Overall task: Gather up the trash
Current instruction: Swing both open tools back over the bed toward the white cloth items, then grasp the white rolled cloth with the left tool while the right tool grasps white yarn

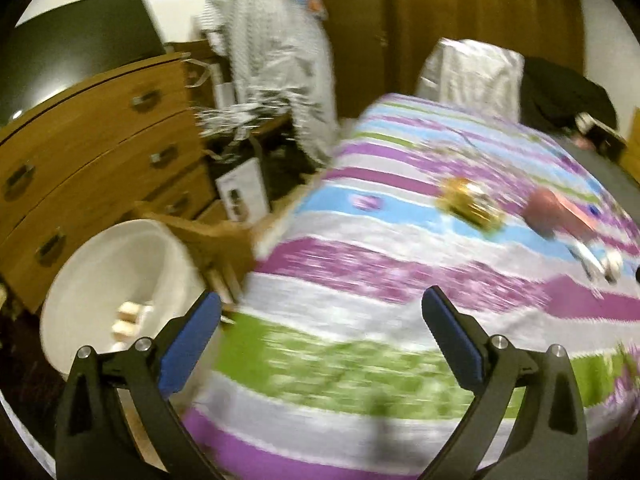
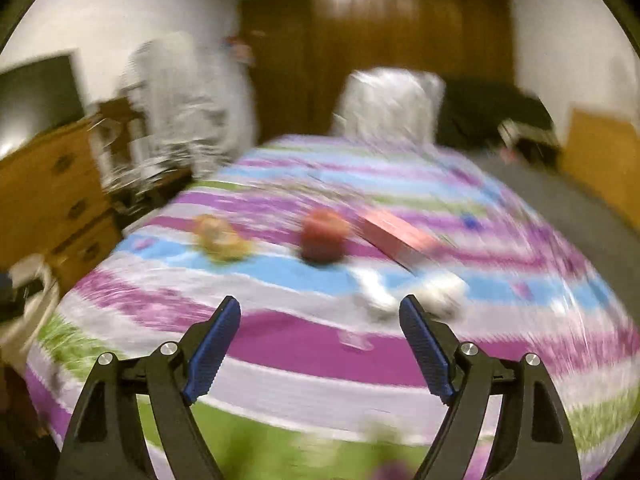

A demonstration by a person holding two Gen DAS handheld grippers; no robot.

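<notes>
On the striped bedspread (image 1: 360, 320) lie a crumpled yellow wrapper (image 1: 470, 205), a red round piece (image 1: 542, 210), a flat pink box (image 2: 400, 236) and white crumpled scraps (image 2: 404, 296). The right wrist view shows the same yellow wrapper (image 2: 220, 238) and red piece (image 2: 324, 236) on the bedspread (image 2: 320, 352). A white bin (image 1: 116, 292) with pale scraps inside stands on the floor left of the bed. My left gripper (image 1: 320, 304) hovers open at the bed's near edge, beside the bin, nothing between its pads. My right gripper (image 2: 320, 316) is open over the bed, short of the white scraps.
A wooden chest of drawers (image 1: 80, 152) runs along the left wall. A cardboard box (image 1: 216, 236) sits between it and the bed. Clothes hang on a rack (image 1: 272, 60) further back. A dark bag (image 1: 560, 88) and a white pillow (image 1: 476, 72) lie at the bed's far end.
</notes>
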